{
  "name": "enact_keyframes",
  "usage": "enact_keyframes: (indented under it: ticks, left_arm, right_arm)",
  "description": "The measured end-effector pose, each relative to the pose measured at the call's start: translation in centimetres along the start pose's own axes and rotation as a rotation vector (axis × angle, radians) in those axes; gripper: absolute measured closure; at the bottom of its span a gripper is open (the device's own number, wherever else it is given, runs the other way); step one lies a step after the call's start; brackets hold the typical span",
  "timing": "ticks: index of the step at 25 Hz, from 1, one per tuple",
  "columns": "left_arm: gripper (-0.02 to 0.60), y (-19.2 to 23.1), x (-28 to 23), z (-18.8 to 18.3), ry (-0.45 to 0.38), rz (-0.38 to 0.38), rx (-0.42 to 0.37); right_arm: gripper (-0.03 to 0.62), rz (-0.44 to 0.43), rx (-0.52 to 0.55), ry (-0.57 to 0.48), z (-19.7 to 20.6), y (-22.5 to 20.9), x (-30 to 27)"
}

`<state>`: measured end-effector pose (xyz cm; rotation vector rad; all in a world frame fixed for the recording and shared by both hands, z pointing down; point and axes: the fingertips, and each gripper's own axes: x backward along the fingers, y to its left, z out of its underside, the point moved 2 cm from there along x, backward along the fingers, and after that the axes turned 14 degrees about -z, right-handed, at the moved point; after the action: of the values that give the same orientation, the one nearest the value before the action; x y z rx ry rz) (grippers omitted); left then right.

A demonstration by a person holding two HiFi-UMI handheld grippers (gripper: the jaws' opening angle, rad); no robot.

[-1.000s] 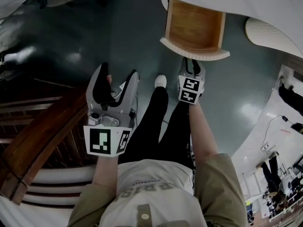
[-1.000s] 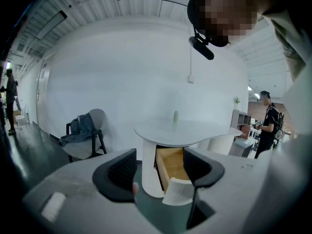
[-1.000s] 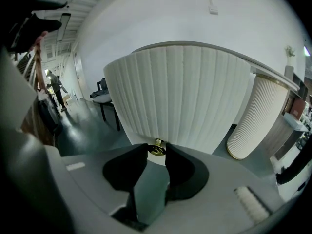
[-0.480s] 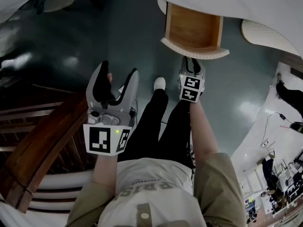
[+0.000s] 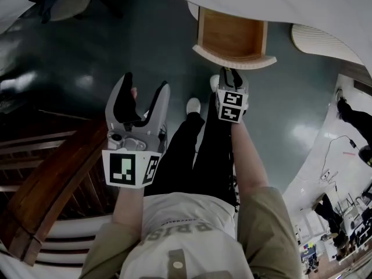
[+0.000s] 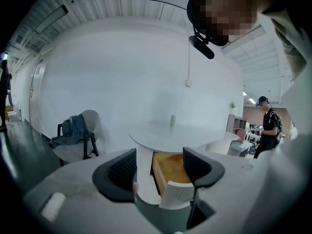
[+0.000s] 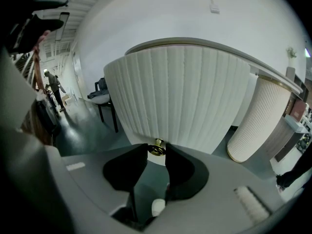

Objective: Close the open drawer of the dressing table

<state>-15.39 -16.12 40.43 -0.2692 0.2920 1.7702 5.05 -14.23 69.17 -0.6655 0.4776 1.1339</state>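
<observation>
The drawer (image 5: 232, 34) stood pulled out from under the white dressing table (image 5: 290, 2), its wooden inside open to the head view; the right gripper (image 5: 231, 73) was at its fluted front, jaws drawn narrow on the small brass knob (image 7: 156, 149), one pad at each side; the left gripper (image 5: 142, 97) hung well apart to the left, above the dark floor (image 5: 70, 51), jaws wide with nothing held between them.

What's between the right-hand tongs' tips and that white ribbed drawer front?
A small brass knob on the drawer front, filling the gap between the right tongs' tips; the right gripper view shows it.
</observation>
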Motion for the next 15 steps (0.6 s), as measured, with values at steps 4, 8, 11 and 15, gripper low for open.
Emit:
enact_keyframes:
  ticks: [4, 8, 11, 15]
  left_arm:
    - [0.268, -0.6, -0.2, -0.1, -0.010, -0.012, 0.003]
    - [0.268, -0.8, -0.3, -0.6, -0.018, -0.015, 0.000]
    - [0.268, -1.1, -0.3, -0.8, -0.023, -0.018, 0.004]
    - [0.268, -1.4, -0.4, -0.6, -0.024, -0.020, 0.008]
  right_arm:
    - [0.476, -0.005, 0.000, -0.002, -0.1, -0.2, -0.2]
    - [0.476, -0.008, -0.010, 0.004, -0.6, -0.1, -0.5]
    - [0.476, -0.007, -0.010, 0.006, -0.8, -0.3, -0.7]
    - [0.476, -0.010, -0.003, -0.004, -1.2, -0.7, -1.0]
